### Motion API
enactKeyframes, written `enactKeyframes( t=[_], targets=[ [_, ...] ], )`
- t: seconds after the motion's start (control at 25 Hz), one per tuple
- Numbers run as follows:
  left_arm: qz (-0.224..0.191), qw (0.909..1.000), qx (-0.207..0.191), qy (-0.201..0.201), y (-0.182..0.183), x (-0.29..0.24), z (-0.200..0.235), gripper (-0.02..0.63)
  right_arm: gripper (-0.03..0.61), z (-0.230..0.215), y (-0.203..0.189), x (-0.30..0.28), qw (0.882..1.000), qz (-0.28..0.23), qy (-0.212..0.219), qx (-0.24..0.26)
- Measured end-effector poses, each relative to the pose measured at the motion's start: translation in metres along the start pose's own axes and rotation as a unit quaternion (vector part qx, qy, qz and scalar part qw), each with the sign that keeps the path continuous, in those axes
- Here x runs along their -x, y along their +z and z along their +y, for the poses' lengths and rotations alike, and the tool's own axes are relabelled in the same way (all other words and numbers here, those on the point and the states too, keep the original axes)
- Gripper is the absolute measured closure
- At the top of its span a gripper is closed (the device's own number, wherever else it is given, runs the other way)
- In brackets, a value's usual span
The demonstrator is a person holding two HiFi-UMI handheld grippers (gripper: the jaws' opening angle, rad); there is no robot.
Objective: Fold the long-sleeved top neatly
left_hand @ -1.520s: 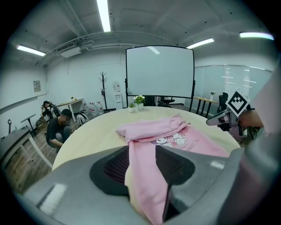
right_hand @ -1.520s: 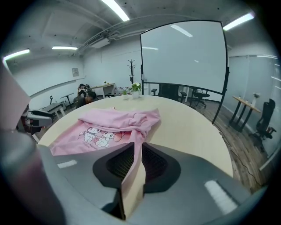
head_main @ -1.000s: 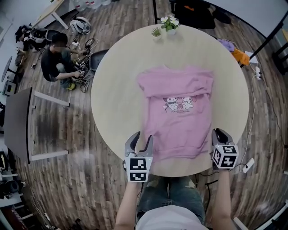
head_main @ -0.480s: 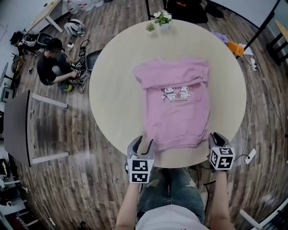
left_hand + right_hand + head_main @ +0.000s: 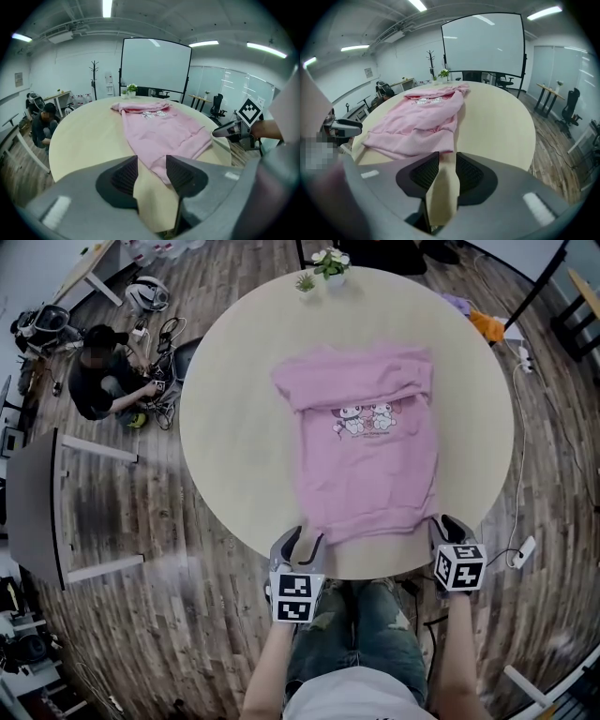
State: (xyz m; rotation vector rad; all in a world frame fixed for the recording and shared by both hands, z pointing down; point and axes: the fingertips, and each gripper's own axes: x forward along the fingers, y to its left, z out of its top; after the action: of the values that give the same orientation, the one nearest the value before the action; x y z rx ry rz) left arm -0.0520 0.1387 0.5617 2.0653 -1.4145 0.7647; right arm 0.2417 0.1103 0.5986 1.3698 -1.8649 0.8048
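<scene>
Pink top (image 5: 366,456) lies before left claw (image 5: 152,160), open, and right claw (image 5: 447,158), just opening, empty.

Bright, even light from ceiling strip lights (image 5: 107,7); fisheye edges bend and darken.

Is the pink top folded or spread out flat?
Partly: pink top has sleeves folded across the chest; body lies full length on the table.

Long-sleeved top (image 5: 366,446): pink cloth, matt, ribbed hem. Worktop (image 5: 234,427): pale, smooth, matt. Floor (image 5: 141,615): grained wood planks. Left claw (image 5: 151,164), right claw (image 5: 447,160): matt grey plastic.
</scene>
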Motion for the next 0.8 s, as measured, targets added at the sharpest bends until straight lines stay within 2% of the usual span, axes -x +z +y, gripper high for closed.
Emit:
enactKeyframes(
  t=[0.32, 0.6, 0.8],
  targets=[
    [0.033, 0.9989, 0.016, -0.028, -0.019, -0.007, -0.014, 0.423, 0.437, 0.01, -0.006, -0.003, 1.0, 0.004, 0.004, 0.0],
    [0.049, 0.9966, -0.012, -0.065, -0.025, -0.018, -0.031, 0.423, 0.437, 0.014, -0.008, -0.005, 1.0, 0.004, 0.003, -0.001],
    [0.058, 0.996, -0.012, -0.066, -0.028, -0.024, -0.033, 0.423, 0.437, 0.017, -0.009, -0.004, 1.0, 0.004, 0.002, -0.002]
  ],
)
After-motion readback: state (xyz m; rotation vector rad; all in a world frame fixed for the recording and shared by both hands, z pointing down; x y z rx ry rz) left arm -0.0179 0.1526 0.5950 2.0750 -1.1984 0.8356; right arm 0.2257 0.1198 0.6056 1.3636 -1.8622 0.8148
